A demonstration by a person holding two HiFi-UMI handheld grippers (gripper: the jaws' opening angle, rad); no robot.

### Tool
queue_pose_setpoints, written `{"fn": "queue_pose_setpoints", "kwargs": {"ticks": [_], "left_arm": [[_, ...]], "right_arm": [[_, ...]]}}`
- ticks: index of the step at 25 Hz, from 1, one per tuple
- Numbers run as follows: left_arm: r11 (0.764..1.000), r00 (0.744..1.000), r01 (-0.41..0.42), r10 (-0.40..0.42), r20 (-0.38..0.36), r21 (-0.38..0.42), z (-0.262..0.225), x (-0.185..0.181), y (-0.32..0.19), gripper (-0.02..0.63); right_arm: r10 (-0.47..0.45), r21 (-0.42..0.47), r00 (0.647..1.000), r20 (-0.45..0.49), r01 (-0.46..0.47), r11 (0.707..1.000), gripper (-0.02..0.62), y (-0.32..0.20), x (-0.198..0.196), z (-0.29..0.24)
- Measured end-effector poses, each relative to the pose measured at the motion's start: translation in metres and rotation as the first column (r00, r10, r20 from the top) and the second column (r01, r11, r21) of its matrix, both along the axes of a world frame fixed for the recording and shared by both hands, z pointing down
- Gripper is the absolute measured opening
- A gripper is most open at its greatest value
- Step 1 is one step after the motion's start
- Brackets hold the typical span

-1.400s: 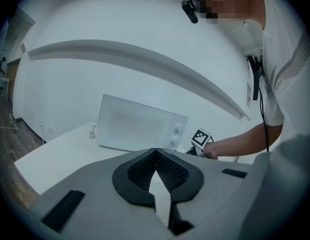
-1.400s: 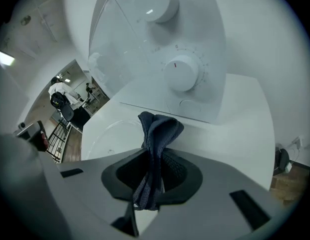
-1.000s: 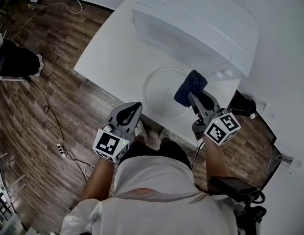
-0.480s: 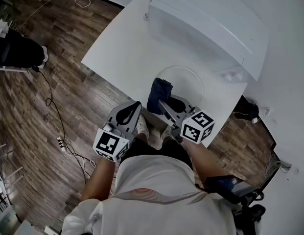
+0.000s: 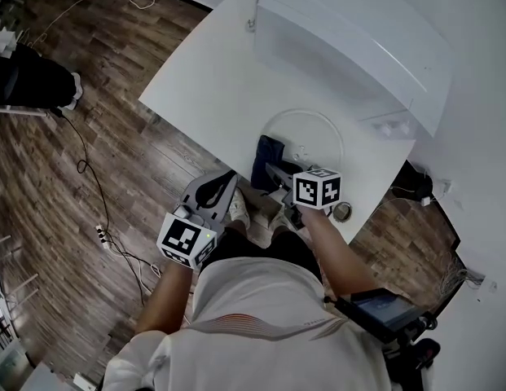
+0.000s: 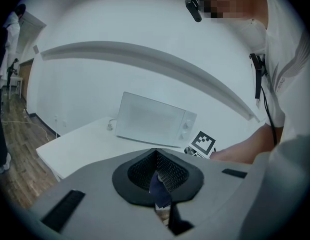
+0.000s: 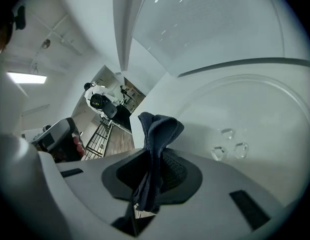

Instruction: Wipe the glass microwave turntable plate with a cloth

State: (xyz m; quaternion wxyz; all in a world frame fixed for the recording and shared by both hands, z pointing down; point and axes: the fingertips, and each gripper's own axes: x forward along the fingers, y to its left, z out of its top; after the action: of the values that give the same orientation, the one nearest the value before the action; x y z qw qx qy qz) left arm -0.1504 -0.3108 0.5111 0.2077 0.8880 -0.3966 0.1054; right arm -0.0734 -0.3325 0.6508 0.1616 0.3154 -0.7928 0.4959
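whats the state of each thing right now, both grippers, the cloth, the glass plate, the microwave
Left gripper: jaws together, off the table's near edge, apart from the cloth.
Right gripper: shut on the cloth.
Dark blue cloth: bunched, clamped, at the plate's near-left edge.
Round clear glass turntable plate: out of the oven, lying flat on the white table.
White microwave: door shut.
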Motion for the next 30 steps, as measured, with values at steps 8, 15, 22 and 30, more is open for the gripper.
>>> {"fn": "queue_pose_setpoints", "kwargs": {"ticks": [8,15,22,30], "left_arm": [[0.999,0.999,-0.04,0.04,-0.015,-0.001,0.0,0.02,-0.001,0.011],[0.999,0.999,-0.051,0.05,-0.014,-0.009,-0.005,0.036,0.001,0.011],[0.998,0.998,-0.056,0.056,-0.022,-0.007,0.0,0.037,-0.003,0.011],[0.997,0.996,-0.08,0.08,-0.027,-0.002,0.0,0.048,-0.003,0.011]], "right_arm": [[0.084,-0.063,0.996,0.029,-0.082,0.995,0.062,0.008,0.034,0.006],[0.132,-0.104,0.991,0.01,-0.131,0.986,0.061,0.007,0.084,0.001],[0.182,-0.101,0.982,-0.042,-0.185,0.977,0.062,0.002,0.124,0.001],[0.242,-0.056,0.957,-0.161,-0.254,0.966,0.061,0.011,0.188,-0.001]]}}
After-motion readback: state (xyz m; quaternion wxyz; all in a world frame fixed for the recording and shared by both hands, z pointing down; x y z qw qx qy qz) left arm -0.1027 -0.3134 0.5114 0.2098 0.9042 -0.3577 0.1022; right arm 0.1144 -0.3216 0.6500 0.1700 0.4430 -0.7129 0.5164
